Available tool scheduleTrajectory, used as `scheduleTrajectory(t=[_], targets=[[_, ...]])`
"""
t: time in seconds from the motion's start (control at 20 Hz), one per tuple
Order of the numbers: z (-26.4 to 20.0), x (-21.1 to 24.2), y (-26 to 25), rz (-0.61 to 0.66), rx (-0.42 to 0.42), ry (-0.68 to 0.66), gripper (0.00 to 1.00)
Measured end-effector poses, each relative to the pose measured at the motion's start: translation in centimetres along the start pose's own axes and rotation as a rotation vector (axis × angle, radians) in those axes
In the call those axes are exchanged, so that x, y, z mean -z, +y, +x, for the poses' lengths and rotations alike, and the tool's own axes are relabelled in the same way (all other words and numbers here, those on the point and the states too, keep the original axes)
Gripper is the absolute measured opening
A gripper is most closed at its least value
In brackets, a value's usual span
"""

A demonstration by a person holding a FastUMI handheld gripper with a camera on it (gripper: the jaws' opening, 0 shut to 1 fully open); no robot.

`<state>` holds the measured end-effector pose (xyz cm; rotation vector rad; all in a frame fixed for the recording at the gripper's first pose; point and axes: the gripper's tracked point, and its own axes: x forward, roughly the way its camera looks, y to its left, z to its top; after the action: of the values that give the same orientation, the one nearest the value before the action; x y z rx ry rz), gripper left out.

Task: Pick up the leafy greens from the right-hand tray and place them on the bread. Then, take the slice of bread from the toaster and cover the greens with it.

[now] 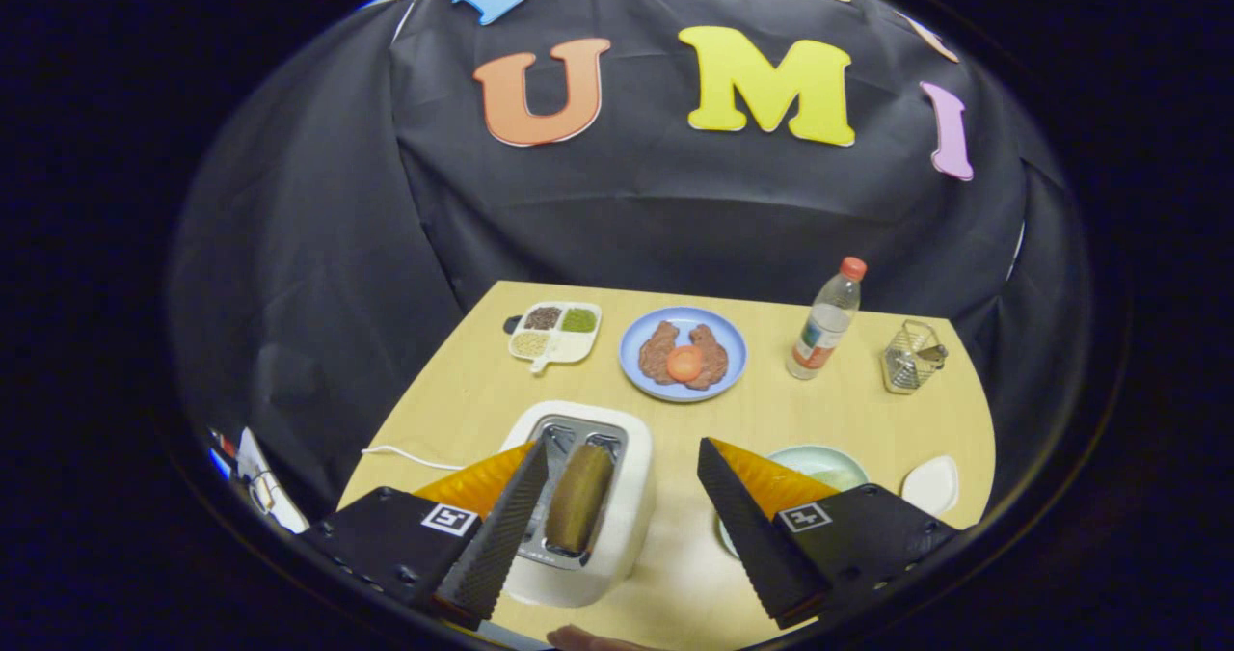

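1. Hovering above a light wooden table (733, 420), the gripper (622, 526) is sitting w/ its two fingers spread wide apart, holding nothing.
2. Btwn the fingers, closer to the left one, a white toaster (631, 497) is standing on the table; a brown slice of bread (578, 499) is sitting upright in its right slot, and the left slot is partly hidden by the left finger.
3. A thin white cord (410, 456) is trailing off the toaster's left side across the table.
4. Behind the right finger, a pale green plate (819, 460) is peeking out; cannot tell what is lying on it, since the finger is covering most of it.
5. Just right of that plate, a small white dish (931, 485) is resting near the table edge.
6. Beyond the fingers, mid-table, a blue plate (636, 352) is carrying two brown meat pieces (660, 350) w/ an orange-red round slice (684, 363) lying on top btwn them.
7. Left of the blue plate, a white divided tray (571, 347) is holding dark, green and pale grain-like fillings in separate compartments.
8. Right of the blue plate, a clear bottle (826, 321) w/ a red cap is standing upright; further right, a small wire basket (910, 356) is sitting near the table's far corner.
9. Leafy greens: cannot make them out from here.
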<state>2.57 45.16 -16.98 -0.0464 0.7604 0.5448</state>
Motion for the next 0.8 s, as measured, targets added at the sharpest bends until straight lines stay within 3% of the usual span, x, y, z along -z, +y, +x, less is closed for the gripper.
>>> scheduleTrajectory(t=[0.4, 0.8], targets=[[3.1, 2.7, 1.2, 0.003, 0.103, 0.098, 0.88], [4.3, 4.6, 1.3, 0.089, 0.107, 0.199, 0.29]])
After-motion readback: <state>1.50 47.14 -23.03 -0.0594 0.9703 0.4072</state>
